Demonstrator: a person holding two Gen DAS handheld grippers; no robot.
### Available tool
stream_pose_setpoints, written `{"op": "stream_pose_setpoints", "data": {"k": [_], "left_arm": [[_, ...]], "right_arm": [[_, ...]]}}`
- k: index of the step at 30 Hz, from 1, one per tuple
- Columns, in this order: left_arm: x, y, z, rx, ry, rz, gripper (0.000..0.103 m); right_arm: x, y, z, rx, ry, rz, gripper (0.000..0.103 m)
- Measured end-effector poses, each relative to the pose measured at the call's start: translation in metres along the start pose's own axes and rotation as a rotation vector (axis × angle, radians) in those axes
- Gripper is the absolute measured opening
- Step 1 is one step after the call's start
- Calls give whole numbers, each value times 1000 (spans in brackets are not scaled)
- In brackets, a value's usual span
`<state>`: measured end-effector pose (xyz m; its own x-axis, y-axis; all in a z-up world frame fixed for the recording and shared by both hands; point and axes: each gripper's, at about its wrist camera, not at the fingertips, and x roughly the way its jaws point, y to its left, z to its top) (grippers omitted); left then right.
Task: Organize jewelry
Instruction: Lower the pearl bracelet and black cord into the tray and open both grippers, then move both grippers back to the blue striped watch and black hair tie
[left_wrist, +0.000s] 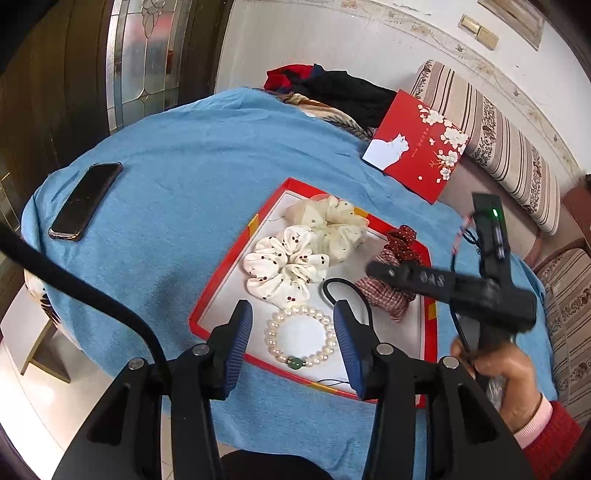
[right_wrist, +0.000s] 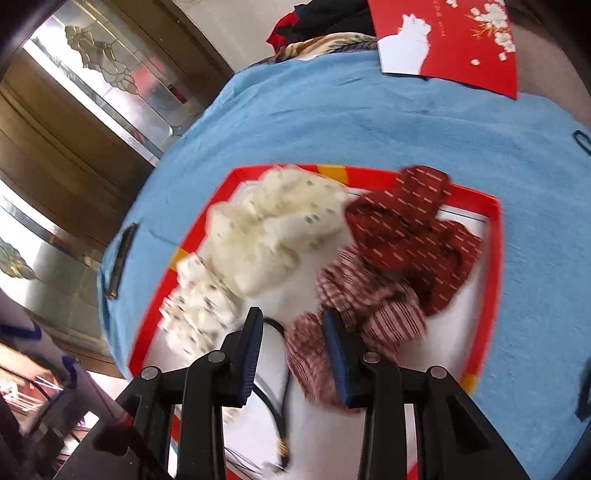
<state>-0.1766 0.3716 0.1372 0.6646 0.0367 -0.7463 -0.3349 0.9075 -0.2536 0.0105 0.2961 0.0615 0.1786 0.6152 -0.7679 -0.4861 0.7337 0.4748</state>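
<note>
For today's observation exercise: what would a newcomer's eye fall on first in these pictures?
Probably the red-rimmed tray on the blue cloth, crowded with pale scrunchies and red patterned ones. Next, the pearl bracelet lying framed between the left gripper's open fingers.

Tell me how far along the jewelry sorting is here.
Mostly done, by the look of it: four scrunchies, a pearl bracelet and a black cord already lie in the red tray. Both grippers, left and right, hover open and empty over it. Left: possibly the lid, off on the cloth.
</note>
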Motion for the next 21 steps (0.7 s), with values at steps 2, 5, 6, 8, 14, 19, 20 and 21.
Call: {"op": "stream_pose_setpoints", "data": {"k": [2, 5, 6, 8, 14, 19, 20, 21], "left_arm": [[0, -4, -1, 0, 4, 7, 44], [-6, -10, -4, 19, -4, 23, 46], [-8, -13, -5, 31, -11, 36, 50], [-12, -18, -8, 44, -20, 55, 52], [-20, -41, -21, 80, -18, 67, 52], [-26, -69, -36, 125, 2, 39, 54], [-27, -76, -40, 138, 6, 36, 54], [-28, -84, -43, 154, 10, 32, 54]], "right_arm": [[-2, 5, 4, 5, -6, 27, 37], [-23, 11, 0, 1, -40, 71, 37], [-30, 13, -1, -4, -51, 75, 37], [-52, 13, -10, -20, -83, 67, 40], [-118, -17, -53, -48, -151, -46, 46], [-171, -57, -100, -63, -201, -207, 48], [-177, -62, -105, -61, -207, -225, 50], [-187, -71, -115, -55, -214, -252, 51]]}}
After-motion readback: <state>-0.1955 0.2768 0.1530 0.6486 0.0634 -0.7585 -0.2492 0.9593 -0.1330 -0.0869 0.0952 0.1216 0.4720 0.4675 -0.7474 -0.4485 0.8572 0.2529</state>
